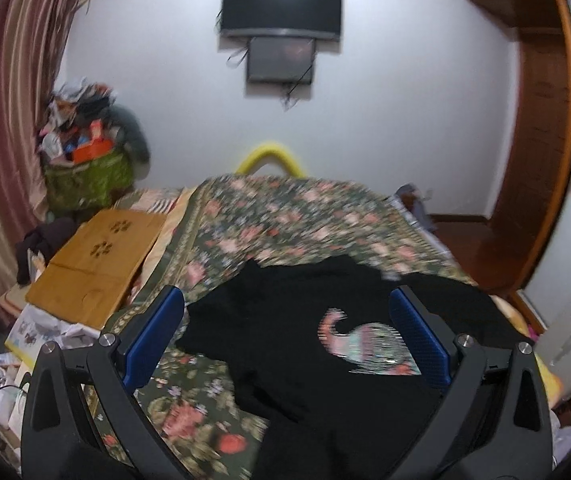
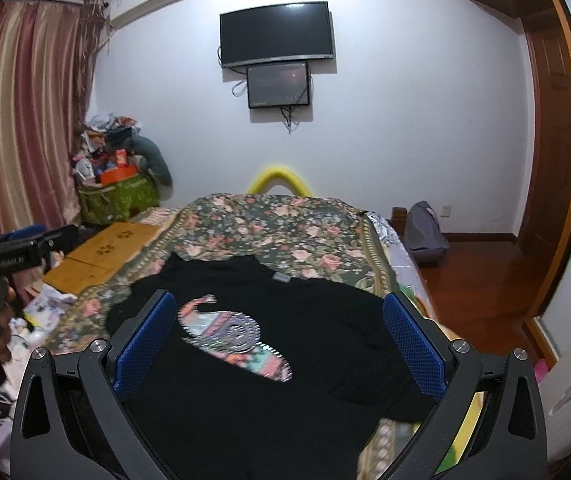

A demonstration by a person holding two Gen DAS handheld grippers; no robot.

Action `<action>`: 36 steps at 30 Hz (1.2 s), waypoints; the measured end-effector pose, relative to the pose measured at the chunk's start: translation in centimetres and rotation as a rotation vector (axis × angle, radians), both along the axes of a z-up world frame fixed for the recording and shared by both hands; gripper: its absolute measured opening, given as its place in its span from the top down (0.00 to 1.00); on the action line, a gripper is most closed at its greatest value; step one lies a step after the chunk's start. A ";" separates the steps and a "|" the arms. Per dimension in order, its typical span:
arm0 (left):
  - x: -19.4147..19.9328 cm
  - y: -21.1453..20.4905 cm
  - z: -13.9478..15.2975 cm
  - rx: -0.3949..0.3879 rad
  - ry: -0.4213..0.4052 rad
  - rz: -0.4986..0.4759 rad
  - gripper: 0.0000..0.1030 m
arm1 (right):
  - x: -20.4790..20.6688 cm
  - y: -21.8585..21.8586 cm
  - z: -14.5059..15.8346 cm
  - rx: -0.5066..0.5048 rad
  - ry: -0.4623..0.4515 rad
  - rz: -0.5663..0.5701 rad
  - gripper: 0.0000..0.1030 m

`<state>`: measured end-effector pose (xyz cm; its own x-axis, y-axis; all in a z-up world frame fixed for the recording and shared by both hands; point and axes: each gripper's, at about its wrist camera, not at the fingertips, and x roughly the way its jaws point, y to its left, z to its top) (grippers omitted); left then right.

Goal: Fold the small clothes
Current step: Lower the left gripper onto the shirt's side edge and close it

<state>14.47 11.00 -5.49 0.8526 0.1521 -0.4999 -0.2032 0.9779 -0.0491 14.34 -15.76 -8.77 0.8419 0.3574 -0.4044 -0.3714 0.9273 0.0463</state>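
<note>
Black shirt [image 2: 245,380] is seen spread flat on the floral bedspread [image 2: 285,232], elephant print [image 2: 233,340] up, collar toward the far wall. Both grippers are held wide above it, nothing gripped: the right gripper [image 2: 279,344] over the print, the left gripper [image 1: 285,340] over the rumpled left sleeve. Beyond the bed, a TV [image 2: 277,34] is mounted on the wall.
</note>
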 end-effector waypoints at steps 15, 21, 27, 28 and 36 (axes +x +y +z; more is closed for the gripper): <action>13.0 13.6 -11.7 -0.067 0.364 0.158 0.09 | 9.6 -0.7 -4.9 -0.067 0.150 -0.036 0.00; 14.8 17.0 -16.6 -0.159 0.481 0.165 0.16 | 11.1 -1.3 -6.8 -0.062 0.212 -0.036 0.00; 16.3 17.5 -19.7 -0.175 0.547 0.144 0.20 | 12.6 -0.4 -8.2 -0.053 0.263 -0.012 0.00; 16.5 17.8 -19.9 -0.192 0.536 0.143 0.20 | 12.7 -0.3 -8.4 -0.050 0.269 -0.006 0.00; 17.3 18.7 -21.3 -0.320 0.518 0.132 0.20 | 13.5 0.1 -9.1 -0.021 0.303 0.015 0.00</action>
<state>31.77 29.75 -26.76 0.4713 0.0138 -0.8818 -0.3969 0.8962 -0.1981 27.82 -15.66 -17.89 0.6763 0.3577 -0.6439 -0.3571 0.9238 0.1381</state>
